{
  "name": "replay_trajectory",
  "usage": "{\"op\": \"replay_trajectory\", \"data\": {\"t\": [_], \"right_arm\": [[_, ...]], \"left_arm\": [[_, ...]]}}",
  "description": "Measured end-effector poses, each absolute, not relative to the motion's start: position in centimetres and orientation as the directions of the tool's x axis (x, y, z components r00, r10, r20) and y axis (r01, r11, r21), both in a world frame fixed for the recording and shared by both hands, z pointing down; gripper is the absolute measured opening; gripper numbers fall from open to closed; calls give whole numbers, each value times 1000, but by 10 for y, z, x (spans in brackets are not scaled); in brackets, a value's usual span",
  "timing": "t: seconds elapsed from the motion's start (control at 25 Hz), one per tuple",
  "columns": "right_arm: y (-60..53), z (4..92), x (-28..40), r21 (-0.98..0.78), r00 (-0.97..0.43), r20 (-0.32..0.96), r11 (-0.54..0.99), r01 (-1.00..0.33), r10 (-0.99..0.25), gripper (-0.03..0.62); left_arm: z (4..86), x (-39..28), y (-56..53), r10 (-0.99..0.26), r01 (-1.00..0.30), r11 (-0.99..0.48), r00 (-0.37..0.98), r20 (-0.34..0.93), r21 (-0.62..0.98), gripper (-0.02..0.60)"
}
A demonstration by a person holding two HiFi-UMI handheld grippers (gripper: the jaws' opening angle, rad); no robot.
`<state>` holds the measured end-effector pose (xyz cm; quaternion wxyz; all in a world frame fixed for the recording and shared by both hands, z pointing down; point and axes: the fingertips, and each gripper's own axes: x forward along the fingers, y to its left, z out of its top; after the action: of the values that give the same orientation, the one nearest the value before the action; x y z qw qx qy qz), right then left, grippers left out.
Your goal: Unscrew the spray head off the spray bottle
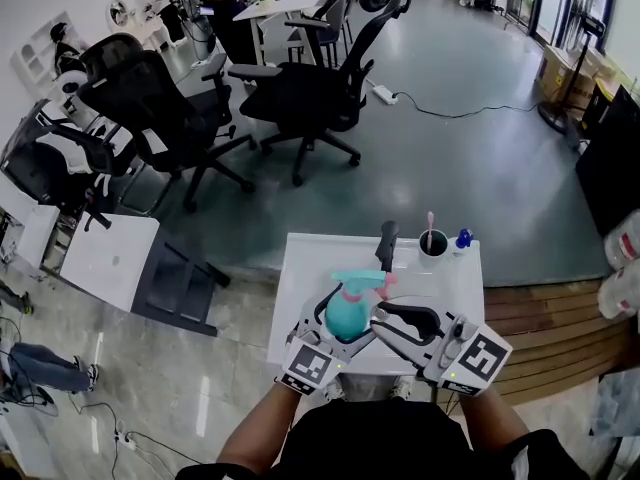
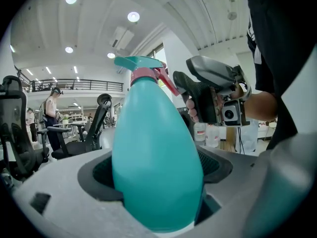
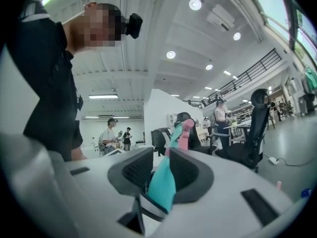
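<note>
I hold a teal spray bottle (image 1: pixel 345 318) above the white table (image 1: pixel 450 280). My left gripper (image 1: pixel 348 326) is shut on the bottle's rounded body (image 2: pixel 156 148), which fills the space between its jaws in the left gripper view. The spray head (image 1: pixel 360 281) has a teal top, a pink collar (image 2: pixel 143 74) and a pink trigger (image 3: pixel 185 130). My right gripper (image 1: pixel 383 320) comes in from the right and is shut on the spray head (image 3: pixel 162 182), whose teal part sits between both pads. From the left gripper view the right gripper (image 2: pixel 210 95) shows beside the head.
At the table's far edge stand a dark cup (image 1: pixel 432 245) with a pink stick, a small blue object (image 1: pixel 463 238) and a black upright item (image 1: pixel 387 243). Black office chairs (image 1: pixel 300 98) stand beyond. A white side table (image 1: pixel 105 258) is at the left, a wooden platform (image 1: pixel 545 333) at the right.
</note>
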<state>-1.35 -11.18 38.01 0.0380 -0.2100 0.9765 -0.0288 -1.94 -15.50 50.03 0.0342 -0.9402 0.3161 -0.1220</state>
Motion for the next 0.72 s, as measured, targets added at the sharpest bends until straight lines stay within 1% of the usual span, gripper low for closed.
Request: {"op": "replay_trajectory", "data": {"t": [0.16, 0.28, 0.44, 0.72], "right_arm": [[-119, 388, -9, -118, -887, -33, 883, -454, -460, 126], [-119, 387, -10, -126, -878, -37, 874, -470, -478, 133], [-123, 386, -10, -134, -859, -31, 854, -503, -511, 167], [-129, 387, -11, -130, -826, 4, 818, -560, -564, 166]], "left_arm": [[497, -12, -150, -595, -569, -804, 776, 211, -173, 465], [502, -3, -144, -585, -554, -811, 779, 226, -189, 465], [510, 2, -141, -587, -557, -809, 770, 250, -187, 465], [509, 13, -135, -593, -533, -804, 756, 277, -264, 465]]}}
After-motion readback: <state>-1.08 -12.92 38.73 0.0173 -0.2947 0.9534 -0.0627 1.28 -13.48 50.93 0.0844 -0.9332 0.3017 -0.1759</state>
